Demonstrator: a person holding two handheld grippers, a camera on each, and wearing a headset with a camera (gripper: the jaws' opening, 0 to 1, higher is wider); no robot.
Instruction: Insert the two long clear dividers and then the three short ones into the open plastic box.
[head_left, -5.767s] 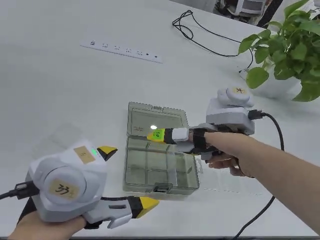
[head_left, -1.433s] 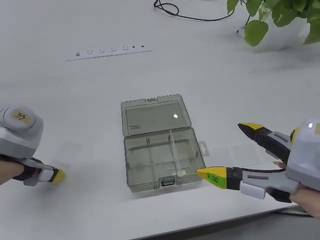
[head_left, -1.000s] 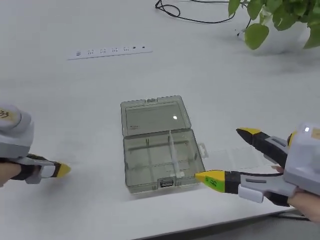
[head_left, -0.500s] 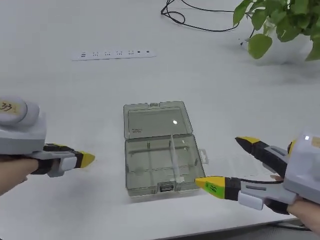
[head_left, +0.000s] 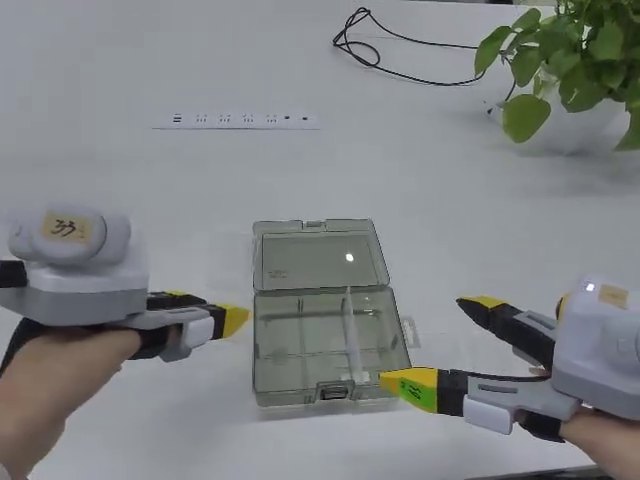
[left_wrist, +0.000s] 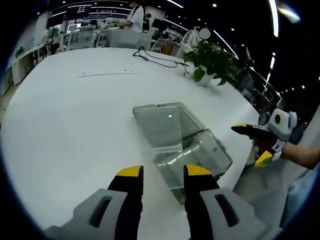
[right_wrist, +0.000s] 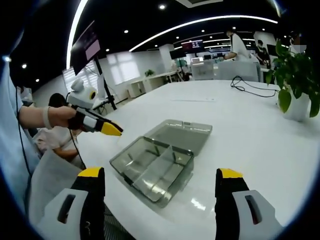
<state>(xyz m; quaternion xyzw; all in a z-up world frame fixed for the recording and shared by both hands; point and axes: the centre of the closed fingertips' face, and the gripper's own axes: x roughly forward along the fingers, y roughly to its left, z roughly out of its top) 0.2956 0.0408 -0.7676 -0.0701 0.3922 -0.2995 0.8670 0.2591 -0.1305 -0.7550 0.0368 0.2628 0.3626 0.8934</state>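
The smoky clear plastic box (head_left: 300, 345) lies open in front of me, lid (head_left: 318, 252) laid flat behind it. One long clear divider (head_left: 352, 330) stands in its tray. My left gripper (head_left: 228, 320) hovers just left of the box, shut on a clear divider (left_wrist: 164, 131) that sticks forward from between its fingers (left_wrist: 131, 173). My right gripper (head_left: 440, 343) is open and holds nothing, low at the box's front right corner. The box (right_wrist: 155, 165) lies ahead of the right gripper (right_wrist: 160, 175), with the left gripper (right_wrist: 107, 129) beyond it. The right gripper (left_wrist: 248, 145) shows past the box (left_wrist: 200, 150).
A white power strip (head_left: 235, 120) lies at the back of the white table (head_left: 120, 200). A black cable (head_left: 400, 60) loops at the back right beside a potted plant (head_left: 575, 60). The table's front edge runs just below the grippers.
My left gripper has come in from the far left towards the box, carrying the clear divider. My right gripper stays open near the box's right side.
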